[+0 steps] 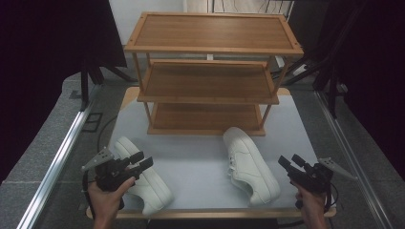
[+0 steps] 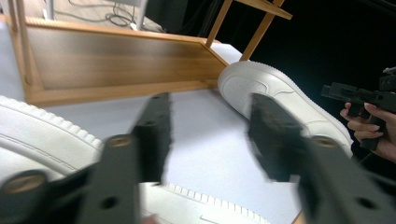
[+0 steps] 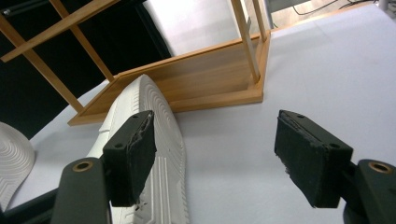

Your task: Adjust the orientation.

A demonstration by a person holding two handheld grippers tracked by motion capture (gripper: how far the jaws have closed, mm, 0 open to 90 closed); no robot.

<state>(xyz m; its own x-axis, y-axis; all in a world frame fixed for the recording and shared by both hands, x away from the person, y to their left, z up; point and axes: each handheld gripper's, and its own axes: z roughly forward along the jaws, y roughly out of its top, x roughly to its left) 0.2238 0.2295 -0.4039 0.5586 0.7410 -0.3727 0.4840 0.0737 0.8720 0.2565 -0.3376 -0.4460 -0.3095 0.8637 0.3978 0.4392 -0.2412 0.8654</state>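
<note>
Left gripper sits at the near-left corner of the table, held in the person's left hand. Its jaws are apart with nothing clamped between them; in the left gripper view the gap between the two black fingers shows bare table surface. Left shoe lies directly under and just beyond those fingers, white, toe pointing to the near edge; whether the fingers touch it I cannot tell. Its ribbed sole edge shows left of and below the fingers in the left gripper view. Right shoe lies between the two grippers, well apart from the left fingers, nearer the right ones, heel end close to the bottom shelf of the wooden rack. The rack stands beyond both sets of fingers, three tiers. Right gripper is at the near-right corner in the right hand; jaws wide apart, holding nothing, just right of the right shoe without touching. In the right gripper view the shoe's sole runs behind the left finger, bare table between the fingers.
</note>
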